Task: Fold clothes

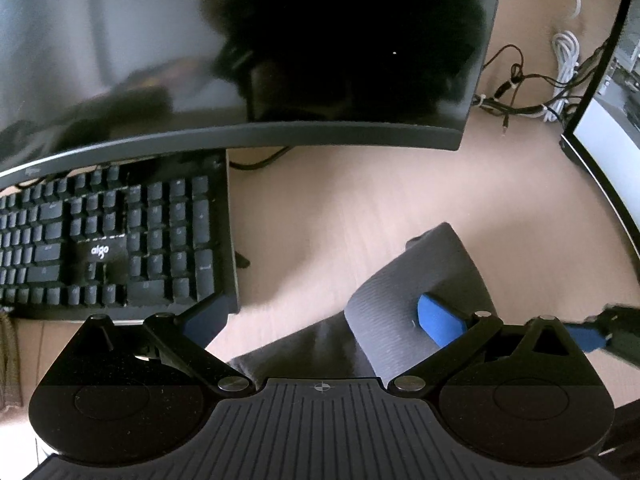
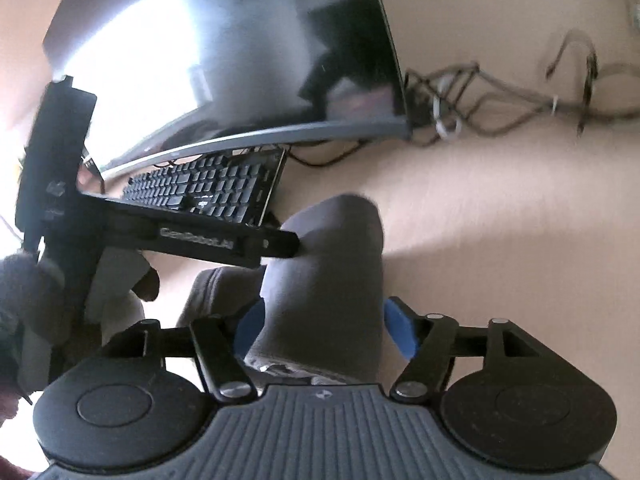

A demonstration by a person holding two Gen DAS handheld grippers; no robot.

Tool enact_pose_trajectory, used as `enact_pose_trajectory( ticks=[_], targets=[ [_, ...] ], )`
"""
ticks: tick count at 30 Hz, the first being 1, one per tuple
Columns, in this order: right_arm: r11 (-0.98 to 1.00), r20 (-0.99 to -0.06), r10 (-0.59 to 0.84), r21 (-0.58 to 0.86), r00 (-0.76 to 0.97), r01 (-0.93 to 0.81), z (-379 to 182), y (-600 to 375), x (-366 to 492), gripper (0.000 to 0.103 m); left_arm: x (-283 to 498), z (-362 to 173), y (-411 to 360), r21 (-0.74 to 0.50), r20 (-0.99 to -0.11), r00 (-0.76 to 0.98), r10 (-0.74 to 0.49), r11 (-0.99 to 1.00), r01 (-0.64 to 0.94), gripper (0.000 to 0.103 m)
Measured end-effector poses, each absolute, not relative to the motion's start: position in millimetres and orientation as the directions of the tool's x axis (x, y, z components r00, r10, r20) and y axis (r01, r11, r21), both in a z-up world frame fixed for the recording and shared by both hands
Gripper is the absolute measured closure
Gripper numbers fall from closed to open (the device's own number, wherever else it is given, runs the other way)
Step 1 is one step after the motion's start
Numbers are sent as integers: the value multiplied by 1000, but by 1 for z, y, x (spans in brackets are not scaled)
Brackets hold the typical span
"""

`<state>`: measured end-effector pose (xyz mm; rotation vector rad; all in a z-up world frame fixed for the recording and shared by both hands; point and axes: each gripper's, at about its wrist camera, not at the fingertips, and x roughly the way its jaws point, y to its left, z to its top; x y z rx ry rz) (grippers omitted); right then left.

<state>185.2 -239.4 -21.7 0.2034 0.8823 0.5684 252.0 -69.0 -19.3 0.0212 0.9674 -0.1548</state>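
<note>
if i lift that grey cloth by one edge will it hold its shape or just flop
Probably flop: the grey cloth already bends and drapes in soft curves between the right gripper pads. It looks thin and ribbed, so likely light. The knit texture should grip rather than slip.

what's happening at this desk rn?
A person with a handheld gripper in each hand is folding a grey garment on a wooden desk, in front of a keyboard and a monitor. The right gripper straddles a raised fold of the cloth, jaws apart and not pinching it. The left gripper is wide open with the cloth beneath it. The fold is unfinished.
</note>
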Motion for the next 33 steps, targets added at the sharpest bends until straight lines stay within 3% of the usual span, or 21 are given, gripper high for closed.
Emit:
enact_pose_trajectory(
  ticks=[4,11,18,23,33],
  targets=[
    [837,-682,547,425,486,-345,-37,-231,188,23,250,-20,-65,-59,-824,553,-125,989,134,0],
    [866,-695,500,384,517,-320,-39,-237,189,54,255,-20,-70,-88,-825,544,-151,986,142,0],
    [911,-699,412,300,585,-284,-24,-269,184,56,260,-15,-101,-119,-816,535,-220,969,217,0],
    [948,-713,275,87,646,-307,-13,-265,183,55,258,-12,-108,-123,-812,536,-234,964,235,0],
    [805,-685,190,-302,704,-511,-26,-185,149,45,258,0,-88,-168,-795,560,-232,972,165,0]
  ],
)
